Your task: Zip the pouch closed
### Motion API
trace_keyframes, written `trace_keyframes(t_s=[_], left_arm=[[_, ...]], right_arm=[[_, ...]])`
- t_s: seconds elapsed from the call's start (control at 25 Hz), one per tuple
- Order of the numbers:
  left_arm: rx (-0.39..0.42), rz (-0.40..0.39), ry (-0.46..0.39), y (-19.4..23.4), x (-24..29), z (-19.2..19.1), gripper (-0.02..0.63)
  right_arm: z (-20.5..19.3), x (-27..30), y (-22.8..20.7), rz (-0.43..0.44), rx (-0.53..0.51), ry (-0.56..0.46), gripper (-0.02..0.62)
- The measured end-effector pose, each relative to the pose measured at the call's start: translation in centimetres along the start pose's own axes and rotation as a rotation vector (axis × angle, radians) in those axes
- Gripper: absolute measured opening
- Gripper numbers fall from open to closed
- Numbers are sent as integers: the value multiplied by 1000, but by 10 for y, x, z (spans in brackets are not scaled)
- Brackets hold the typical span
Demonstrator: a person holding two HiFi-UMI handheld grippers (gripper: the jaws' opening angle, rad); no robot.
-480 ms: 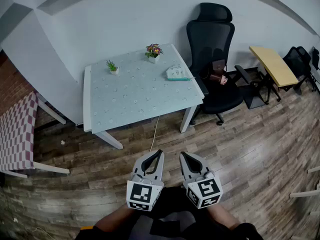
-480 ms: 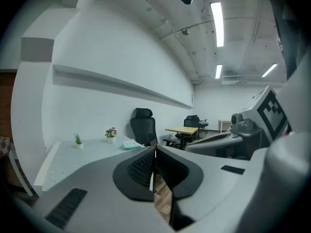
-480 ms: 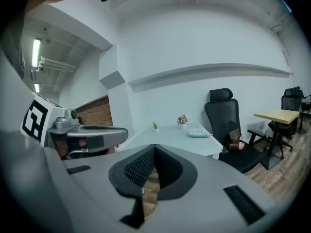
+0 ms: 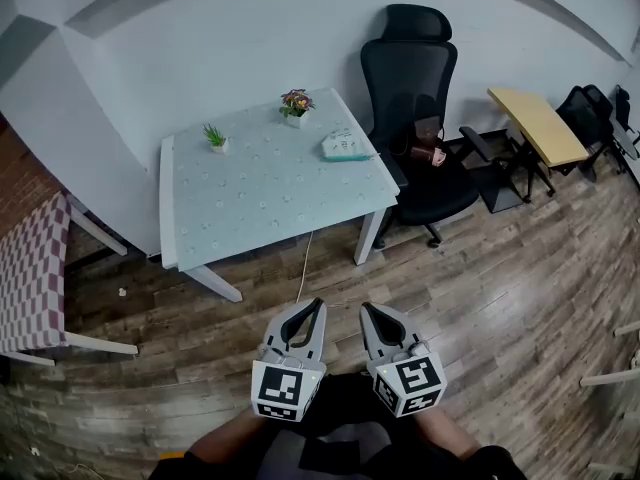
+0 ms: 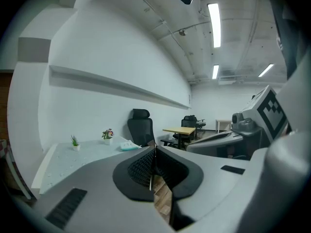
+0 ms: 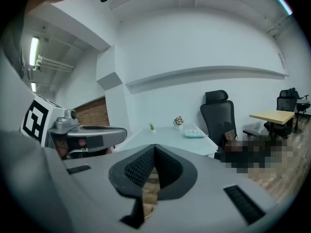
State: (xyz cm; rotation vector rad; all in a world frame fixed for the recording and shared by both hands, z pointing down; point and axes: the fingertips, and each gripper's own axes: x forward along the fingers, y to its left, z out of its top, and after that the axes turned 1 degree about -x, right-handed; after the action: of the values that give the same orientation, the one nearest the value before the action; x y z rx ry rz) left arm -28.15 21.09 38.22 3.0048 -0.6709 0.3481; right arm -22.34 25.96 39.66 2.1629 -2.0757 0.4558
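- A person stands on a wood floor short of a pale table (image 4: 260, 203), a gripper in each hand held low before the body.
- The left gripper (image 4: 319, 305) has its jaws pressed tip to tip with nothing between them. The right gripper (image 4: 365, 309) is likewise closed and empty; each gripper view shows only floorboards through the gap behind the pads.
- The pouch (image 4: 342, 146), teal and white, lies near the table's far right edge, close to a black chair (image 4: 418, 88) and well apart from both grippers (neither touches it).
- The job appears not yet begun, and the step in hand is the approach. Both grippers likely need to come over the table's right side with jaws parted, one to pin the fabric by the zip's open end and the other to take the slider's tab.
- Pulling along the line of the teeth, with the pouch held taut, should keep it from skidding off the table edge.
- At this range the zip, its slider and how far it stands open cannot be made out.
- A plant (image 4: 215, 136) and a flower pot (image 4: 295, 104) share the tabletop; the person's arms are cut off at the head view's bottom edge.
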Motion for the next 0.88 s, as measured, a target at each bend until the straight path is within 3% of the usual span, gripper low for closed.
trace_keyframes(t_s=[0.24, 0.56, 0.88], left_arm=[[-5, -8, 9, -6, 11, 0, 14], [1, -9, 3, -22, 60, 17, 14], [-4, 32, 40, -48, 136, 42, 14]], right_arm=[[1, 0, -17, -10, 29, -1, 15], [17, 6, -77, -53, 44, -20, 15], [35, 21, -154, 6, 60, 3, 15]])
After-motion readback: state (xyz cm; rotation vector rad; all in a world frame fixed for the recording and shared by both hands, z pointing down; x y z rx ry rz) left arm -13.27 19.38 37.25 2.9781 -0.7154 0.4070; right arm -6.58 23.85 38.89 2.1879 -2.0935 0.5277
